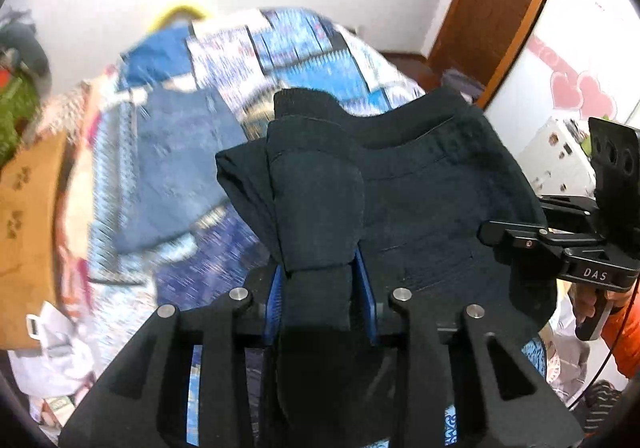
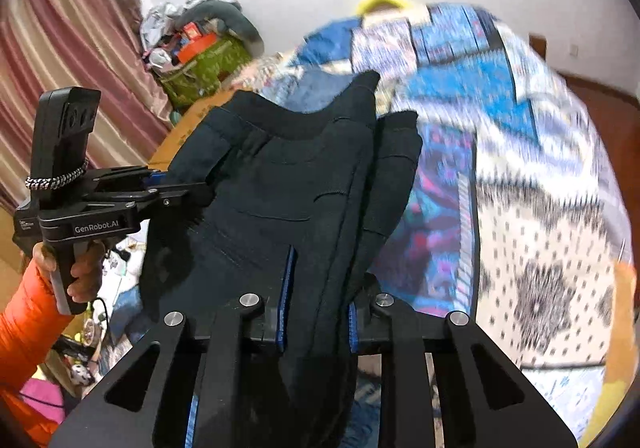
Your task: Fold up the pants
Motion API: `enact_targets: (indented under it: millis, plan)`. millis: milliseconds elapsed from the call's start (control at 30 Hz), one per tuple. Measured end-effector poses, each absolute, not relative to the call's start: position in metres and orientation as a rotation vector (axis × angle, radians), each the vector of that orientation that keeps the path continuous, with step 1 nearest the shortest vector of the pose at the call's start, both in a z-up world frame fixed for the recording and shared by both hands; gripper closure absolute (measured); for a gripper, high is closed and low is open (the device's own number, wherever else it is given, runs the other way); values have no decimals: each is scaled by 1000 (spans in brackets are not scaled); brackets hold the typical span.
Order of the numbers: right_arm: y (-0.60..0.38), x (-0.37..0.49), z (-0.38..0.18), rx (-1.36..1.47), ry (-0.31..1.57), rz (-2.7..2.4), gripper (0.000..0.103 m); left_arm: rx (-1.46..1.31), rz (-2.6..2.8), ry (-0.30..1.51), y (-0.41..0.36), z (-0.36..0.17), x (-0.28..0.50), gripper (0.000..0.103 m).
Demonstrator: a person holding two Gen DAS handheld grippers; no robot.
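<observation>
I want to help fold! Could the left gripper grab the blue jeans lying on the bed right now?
Probably not. The left gripper already has its jaws shut on the dark pants, held up between both grippers. The blue jeans lie uncovered on the bed, but it would need to let go first.

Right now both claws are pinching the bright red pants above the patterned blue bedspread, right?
Not quite: the pants are black, not red, as the left wrist view shows. The rest holds: the left claw and right claw both pinch them above the patterned blue bedspread.
</observation>
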State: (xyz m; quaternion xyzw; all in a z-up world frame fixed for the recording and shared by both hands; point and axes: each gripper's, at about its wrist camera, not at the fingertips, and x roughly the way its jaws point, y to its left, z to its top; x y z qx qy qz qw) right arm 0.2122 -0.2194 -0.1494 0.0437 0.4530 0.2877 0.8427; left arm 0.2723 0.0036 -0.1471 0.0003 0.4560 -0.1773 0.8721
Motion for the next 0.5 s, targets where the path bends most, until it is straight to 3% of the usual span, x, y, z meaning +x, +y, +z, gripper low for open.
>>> enact_targets:
  millis: [267, 500]
  plan:
    - [-178, 248, -100, 74, 792, 647, 85, 32, -245, 765, 46, -84, 281, 71]
    - [-140, 291, -91, 69, 727, 677, 85, 28, -152, 690, 85, -65, 317, 71]
